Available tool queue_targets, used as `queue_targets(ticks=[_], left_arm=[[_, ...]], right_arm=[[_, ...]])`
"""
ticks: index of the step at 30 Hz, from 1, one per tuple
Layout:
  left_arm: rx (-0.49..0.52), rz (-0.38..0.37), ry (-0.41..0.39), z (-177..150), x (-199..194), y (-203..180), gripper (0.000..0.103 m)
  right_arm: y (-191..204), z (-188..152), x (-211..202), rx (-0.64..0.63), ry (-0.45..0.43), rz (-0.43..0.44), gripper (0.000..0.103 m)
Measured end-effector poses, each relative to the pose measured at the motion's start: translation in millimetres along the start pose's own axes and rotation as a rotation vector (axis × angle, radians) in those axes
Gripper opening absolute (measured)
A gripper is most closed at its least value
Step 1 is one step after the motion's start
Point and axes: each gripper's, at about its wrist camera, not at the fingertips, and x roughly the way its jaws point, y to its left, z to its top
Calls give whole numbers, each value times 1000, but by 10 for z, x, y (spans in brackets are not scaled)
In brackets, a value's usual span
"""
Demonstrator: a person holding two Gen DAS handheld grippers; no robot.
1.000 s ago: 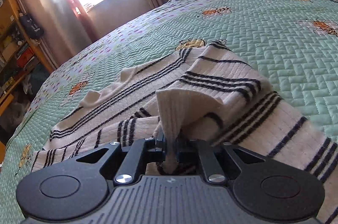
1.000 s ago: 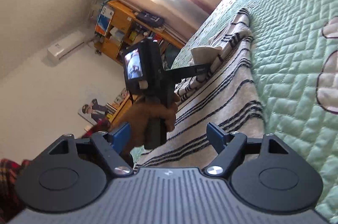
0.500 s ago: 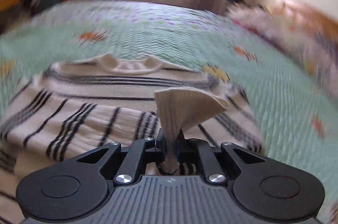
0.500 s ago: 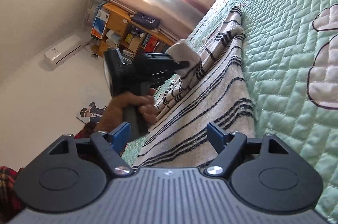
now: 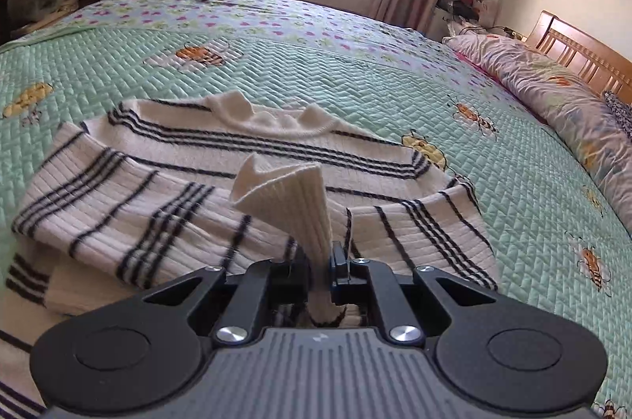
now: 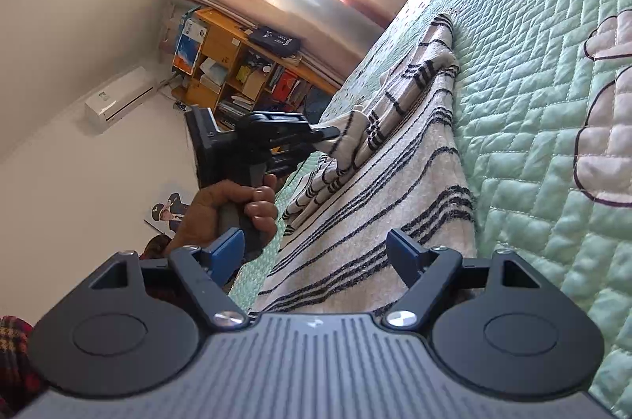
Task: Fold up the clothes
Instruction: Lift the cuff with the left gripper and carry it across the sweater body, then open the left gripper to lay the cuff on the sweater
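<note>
That cream ribbed-knit sweater with black stripes lies spread on the green quilted bedspread, soft, floppy and fairly thick, so you want it by cuffs and hems. Your left gripper is clamped on the plain cream sleeve cuff, lifted near centre; your right gripper hangs wide apart, empty, over the near hem.
</note>
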Motion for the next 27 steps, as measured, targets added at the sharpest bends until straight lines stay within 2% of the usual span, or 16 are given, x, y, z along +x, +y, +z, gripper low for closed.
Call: queue_targets(ticks=[4,8,10,11,12,13,14,15,16,17,18,19,20,22,25,27], left_arm=[[-51,-31,-109,254,-190,-87,10],[72,-37,-242,450,-369,-448,10],[151,-27,-227,419,-263,-667,11],[200,-20,-196,360,-143,-773,15],[273,-20,-121,258,59,-881,31],[346,-14,-15,119,285,-977,38],[397,5,77,-38,461,-1052,42],[432,24,124,-203,552,-1103,43],[464,40,97,-336,524,-1135,46],[496,57,47,-455,459,-1162,58],[510,70,15,-527,384,-1168,80],[494,55,10,-550,306,-1136,90],[457,20,9,-546,216,-1066,93],[389,-25,-8,-500,36,-890,90],[294,40,-103,-267,-199,-498,90],[165,112,-166,-20,-281,-123,90]], right_arm=[[-17,4,-10,8,-1,4,80],[-31,13,2,19,3,13,80],[-38,19,9,21,8,16,80],[-41,21,12,22,10,16,80],[-43,21,14,22,12,17,80],[-45,21,16,22,14,18,80],[-44,18,16,21,15,17,80],[-41,17,15,20,15,17,80],[-38,17,7,19,13,17,80],[-35,17,-1,17,12,18,80],[-36,18,-9,18,9,19,80],[-38,20,-18,20,6,19,80],[-43,22,-23,24,5,21,80],[-48,21,-34,28,3,24,80],[-42,15,-42,23,2,24,80],[-42,13,-40,21,3,23,80]])
